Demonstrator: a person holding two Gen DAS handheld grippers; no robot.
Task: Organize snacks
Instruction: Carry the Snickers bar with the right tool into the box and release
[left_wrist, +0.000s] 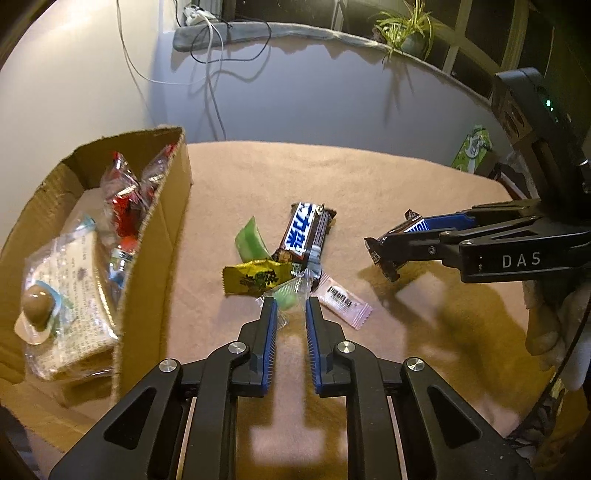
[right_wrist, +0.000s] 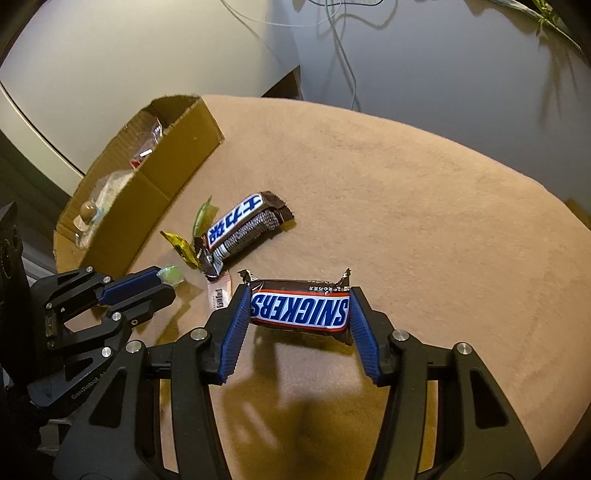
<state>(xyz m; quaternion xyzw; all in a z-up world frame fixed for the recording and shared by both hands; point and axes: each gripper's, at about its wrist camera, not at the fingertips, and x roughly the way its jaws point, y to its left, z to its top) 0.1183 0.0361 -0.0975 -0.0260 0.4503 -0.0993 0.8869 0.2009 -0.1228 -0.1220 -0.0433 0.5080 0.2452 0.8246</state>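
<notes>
A leafy green potted plant (left_wrist: 404, 27) is sitting on the grey stone ledge (left_wrist: 295, 31), white and black cables (left_wrist: 210, 55) are trailing down the pale wall (left_wrist: 74, 74), casting shadows.

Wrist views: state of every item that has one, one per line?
Left gripper: shut on green candy.
Right gripper: shut on Snickers bar, lifted off the cloth.
Second chocolate bar: lying flat on table.
Yellow packet: on table.
Pink sachet: on table.
Cardboard box: open, snacks inside.
</notes>
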